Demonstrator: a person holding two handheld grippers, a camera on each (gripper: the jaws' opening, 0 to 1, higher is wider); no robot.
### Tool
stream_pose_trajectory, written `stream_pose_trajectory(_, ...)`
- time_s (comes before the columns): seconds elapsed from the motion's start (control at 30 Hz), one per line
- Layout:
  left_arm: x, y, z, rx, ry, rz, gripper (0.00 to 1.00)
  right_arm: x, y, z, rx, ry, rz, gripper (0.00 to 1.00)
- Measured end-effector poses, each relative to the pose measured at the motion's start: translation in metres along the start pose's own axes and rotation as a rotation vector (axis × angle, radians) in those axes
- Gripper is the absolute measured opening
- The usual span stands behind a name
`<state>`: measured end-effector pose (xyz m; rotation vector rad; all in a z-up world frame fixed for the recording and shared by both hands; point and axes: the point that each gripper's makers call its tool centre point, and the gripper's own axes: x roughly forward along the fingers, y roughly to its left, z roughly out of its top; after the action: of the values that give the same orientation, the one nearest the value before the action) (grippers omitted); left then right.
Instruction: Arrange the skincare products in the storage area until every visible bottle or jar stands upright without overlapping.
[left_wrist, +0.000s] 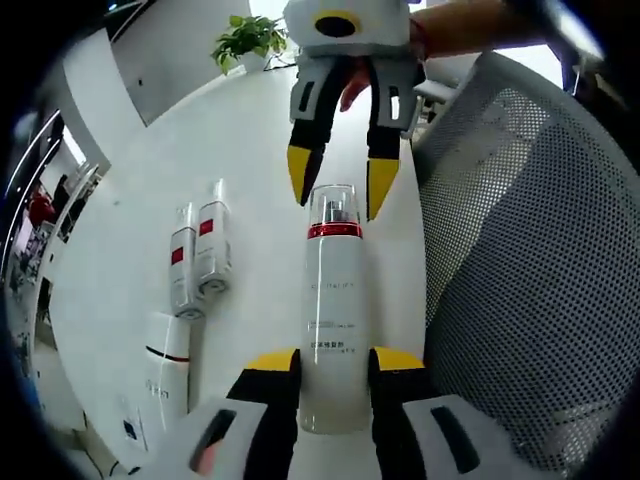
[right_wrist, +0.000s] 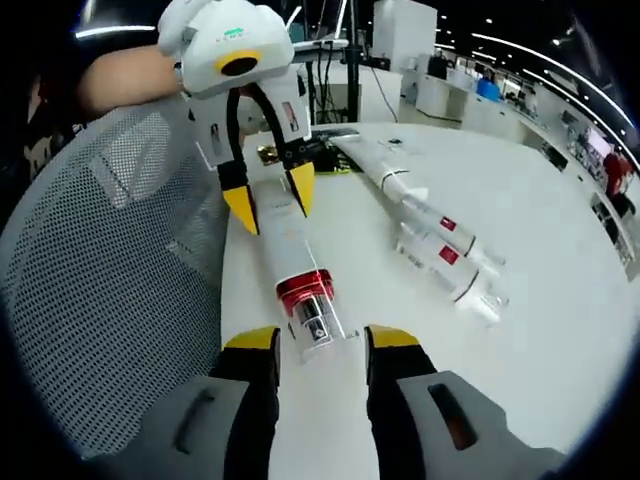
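The tall bottle (left_wrist: 333, 310) lies flat on the white table (left_wrist: 250, 150), white body, red band and clear cap, right along the table edge beside the mesh chair back (left_wrist: 530, 260). In the left gripper view its base sits between the yellow-tipped jaws of the left gripper (left_wrist: 335, 362), which stand close on either side of the body; whether they press it I cannot tell. Up at twelve o'clock the right gripper (left_wrist: 335, 185) comes in, jaws spread and straddling the clear cap, tips just beside it, not closed.

In the right gripper view the same bottle (right_wrist: 297, 268) runs away toward twelve o'clock, its cap lying between the parted jaws of the right gripper (right_wrist: 310, 345), and the left gripper (right_wrist: 270, 205) at the far end has its tips either side of the body.

Out at nine o'clock in the left gripper view, two small bottles (left_wrist: 198, 258) with red bands lie side by side, touching, with a white tube (left_wrist: 166, 368) just below them at eight o'clock. A potted plant (left_wrist: 250, 40) stands far off at eleven o'clock. A person's forearm (left_wrist: 480, 25) reaches in behind the right gripper.
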<state>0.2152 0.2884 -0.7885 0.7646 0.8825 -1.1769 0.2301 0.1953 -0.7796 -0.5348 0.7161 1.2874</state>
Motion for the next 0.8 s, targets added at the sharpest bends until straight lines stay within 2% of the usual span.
stream_pose_trajectory(0.13,0.002,-0.003,0.003,-0.002,-0.012,-0.016,0.27,0.006,0.001,-0.004,-0.042,0.033,0.021,0.31)
stream_pose_trajectory(0.23,0.003,-0.004,0.004,0.002,-0.014,-0.017,0.27,0.012,0.003,-0.012,-0.096,0.102,0.033,0.29)
stream_pose_trajectory(0.5,0.003,-0.004,0.004,0.004,-0.025,-0.021,0.27,0.015,0.003,-0.013,-0.075,0.104,0.029,0.29)
stream_pose_trajectory(0.8,0.004,-0.003,0.004,-0.008,-0.041,-0.032,0.27,0.015,0.002,-0.014,-0.058,0.151,0.025,0.27)
